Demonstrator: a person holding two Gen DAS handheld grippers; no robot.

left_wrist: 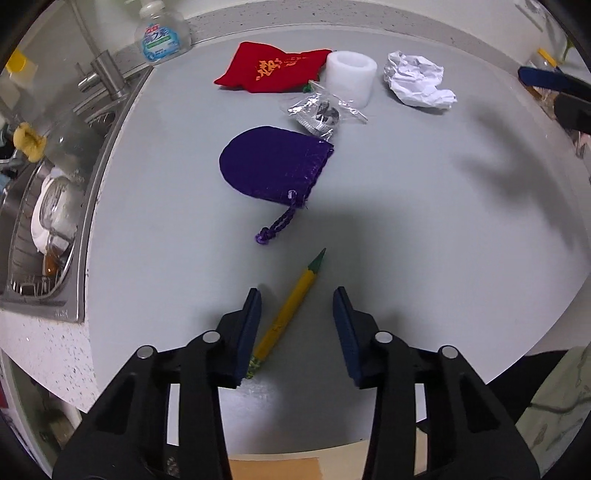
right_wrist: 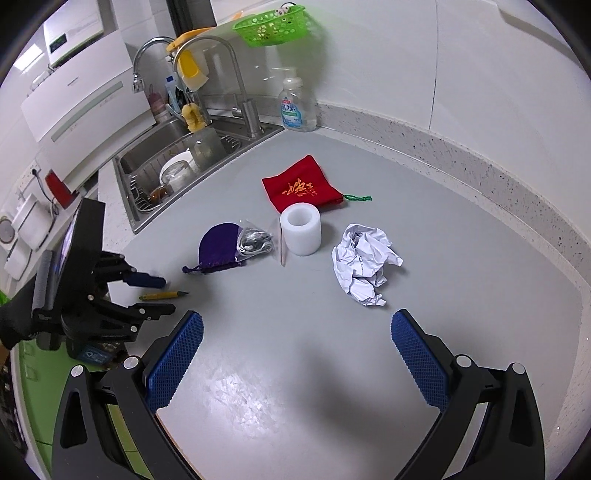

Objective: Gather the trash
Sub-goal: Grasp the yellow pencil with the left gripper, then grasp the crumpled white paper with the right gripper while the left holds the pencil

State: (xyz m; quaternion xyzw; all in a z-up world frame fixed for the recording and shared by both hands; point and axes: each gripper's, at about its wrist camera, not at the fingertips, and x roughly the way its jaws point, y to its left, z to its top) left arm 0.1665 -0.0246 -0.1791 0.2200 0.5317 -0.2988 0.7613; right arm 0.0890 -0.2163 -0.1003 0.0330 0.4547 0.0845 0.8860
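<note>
A yellow pencil-shaped stick (left_wrist: 291, 310) with a green tip lies on the grey counter between the pads of my left gripper (left_wrist: 296, 295); the pads stand apart from it on both sides, open. The right wrist view shows that left gripper (right_wrist: 166, 295) low over the stick (right_wrist: 164, 294). Farther back lie a purple pouch (left_wrist: 271, 168), a clear plastic bag (left_wrist: 321, 110), a white foam cylinder (left_wrist: 351, 77), crumpled white paper (left_wrist: 417, 79) and a red pouch (left_wrist: 273, 70). My right gripper (right_wrist: 297, 317) hangs wide open and empty, just short of the crumpled paper (right_wrist: 362, 262).
A steel sink (right_wrist: 127, 192) with dishes and a faucet (right_wrist: 243, 107) borders the counter on the left. A soap bottle (right_wrist: 295, 107) stands at the back corner, and a green basket (right_wrist: 273, 26) hangs on the wall. The counter's front edge is near the left gripper.
</note>
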